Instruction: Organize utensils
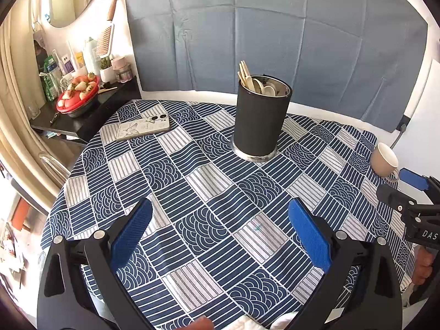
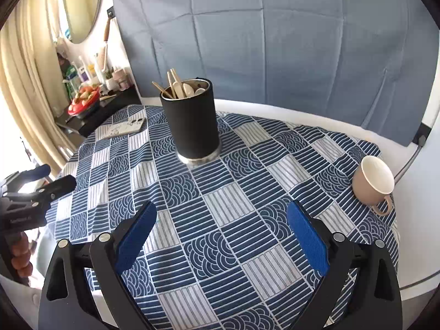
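A black cylindrical holder (image 1: pixel 260 121) stands upright on the patterned tablecloth (image 1: pixel 192 192), near the far middle. Several pale wooden utensils (image 1: pixel 253 81) stick out of its top. It also shows in the right wrist view (image 2: pixel 192 126), with the utensils (image 2: pixel 180 85) inside. My left gripper (image 1: pixel 220 225) is open and empty, low over the near side of the table. My right gripper (image 2: pixel 221 225) is open and empty, also near the front edge. Each gripper shows in the other's view, the right (image 1: pixel 412 192) and the left (image 2: pixel 49 181).
A beige cup (image 2: pixel 374 181) lies on its side at the table's right edge. A phone (image 1: pixel 143 128) lies flat at the far left. A black side shelf (image 1: pixel 82 115) with a red bowl of strawberries and bottles stands left of the table. A blue cloth hangs behind.
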Motion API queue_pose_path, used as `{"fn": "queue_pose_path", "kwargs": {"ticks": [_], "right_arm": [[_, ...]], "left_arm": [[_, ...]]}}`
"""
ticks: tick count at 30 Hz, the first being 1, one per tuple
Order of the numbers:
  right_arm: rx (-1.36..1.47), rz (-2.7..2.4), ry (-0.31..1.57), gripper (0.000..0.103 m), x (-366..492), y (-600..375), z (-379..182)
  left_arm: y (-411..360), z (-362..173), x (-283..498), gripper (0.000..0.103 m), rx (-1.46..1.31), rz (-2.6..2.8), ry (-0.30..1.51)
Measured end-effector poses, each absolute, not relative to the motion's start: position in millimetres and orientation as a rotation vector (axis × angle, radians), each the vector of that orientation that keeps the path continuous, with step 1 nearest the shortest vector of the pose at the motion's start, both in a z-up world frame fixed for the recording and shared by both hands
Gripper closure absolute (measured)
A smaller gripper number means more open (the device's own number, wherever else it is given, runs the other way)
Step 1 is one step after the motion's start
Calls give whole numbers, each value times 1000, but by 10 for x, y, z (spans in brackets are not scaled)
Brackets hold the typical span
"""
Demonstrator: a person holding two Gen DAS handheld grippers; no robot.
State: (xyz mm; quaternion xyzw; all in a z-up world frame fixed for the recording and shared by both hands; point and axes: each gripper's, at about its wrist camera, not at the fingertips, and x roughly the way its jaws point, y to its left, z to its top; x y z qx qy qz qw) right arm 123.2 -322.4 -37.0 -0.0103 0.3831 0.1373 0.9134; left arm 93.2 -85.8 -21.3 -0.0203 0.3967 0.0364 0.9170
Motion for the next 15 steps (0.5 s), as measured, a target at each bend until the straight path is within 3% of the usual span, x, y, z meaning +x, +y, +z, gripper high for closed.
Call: {"fn": "queue_pose_path", "kwargs": {"ticks": [15], "right_arm": [[-61,305,772,10,943,-3118,-367]], "left_arm": [[-938,-224,719,6,-46,57,826]]}}
